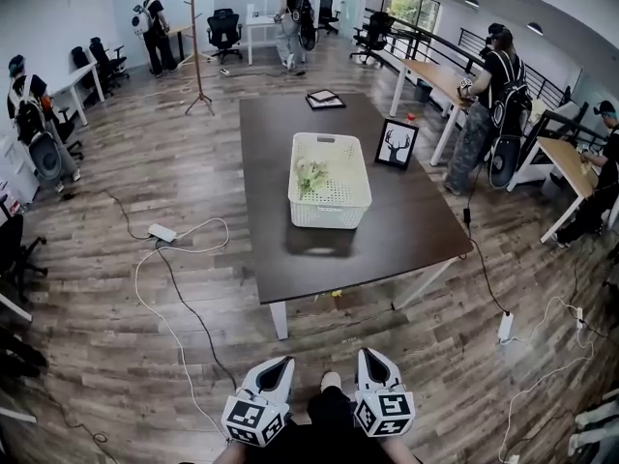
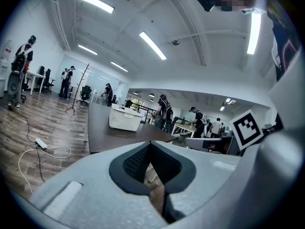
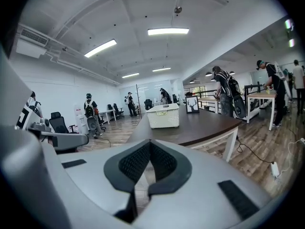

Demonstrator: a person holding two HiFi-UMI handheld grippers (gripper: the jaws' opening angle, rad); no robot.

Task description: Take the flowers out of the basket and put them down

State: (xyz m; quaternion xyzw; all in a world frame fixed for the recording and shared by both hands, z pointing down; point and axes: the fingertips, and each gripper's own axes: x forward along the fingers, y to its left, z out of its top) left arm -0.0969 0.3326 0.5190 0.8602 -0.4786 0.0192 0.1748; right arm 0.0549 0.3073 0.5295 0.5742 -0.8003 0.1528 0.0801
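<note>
head view: a white basket (image 1: 329,216) stands mid-tabletop (image 1: 290,259), with the flowers (image 1: 310,175) lying inside it by its left wall; a framed deer picture (image 1: 397,144) stands near the basket's far right corner. the left claw (image 1: 284,362) and right claw (image 1: 368,354) are side by side over the wood floor (image 1: 145,356), nearer than the tabletop's near edge and well apart from the basket. left gripper view: the left claw is clenched on nothing, pads meeting at the tips; the basket sits far off on the tabletop. right gripper view: the right claw is likewise clenched and empty, with the basket far ahead on the tabletop
</note>
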